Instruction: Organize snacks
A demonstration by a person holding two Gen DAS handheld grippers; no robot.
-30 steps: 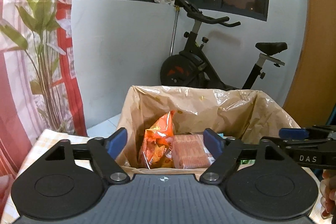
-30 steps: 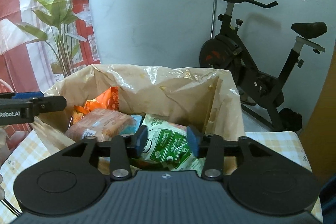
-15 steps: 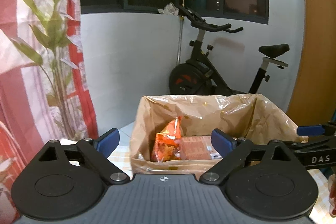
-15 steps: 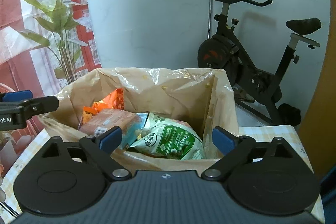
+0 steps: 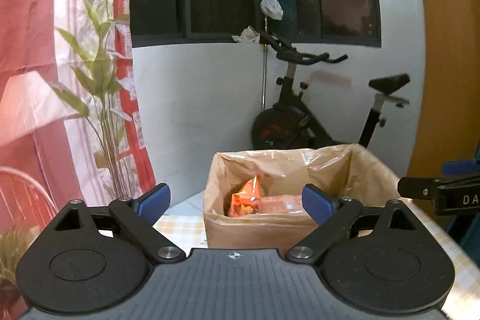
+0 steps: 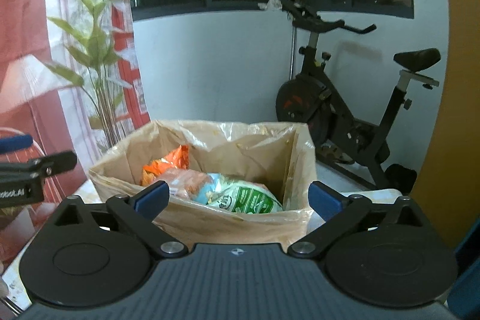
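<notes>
Both grippers have drawn back from the lined cardboard box (image 6: 210, 218), and the right gripper (image 6: 237, 198), clamped on the green snack bag (image 6: 249, 200) a second ago, now gapes wide with nothing held. That bag lies in the box beside the orange chip packet (image 6: 168, 161) and pink wafer pack (image 6: 189, 182). The left gripper (image 5: 237, 200) is likewise spread and unloaded. Retreat straight and level (the liner snags easily). Both hover level, facing the box.
</notes>
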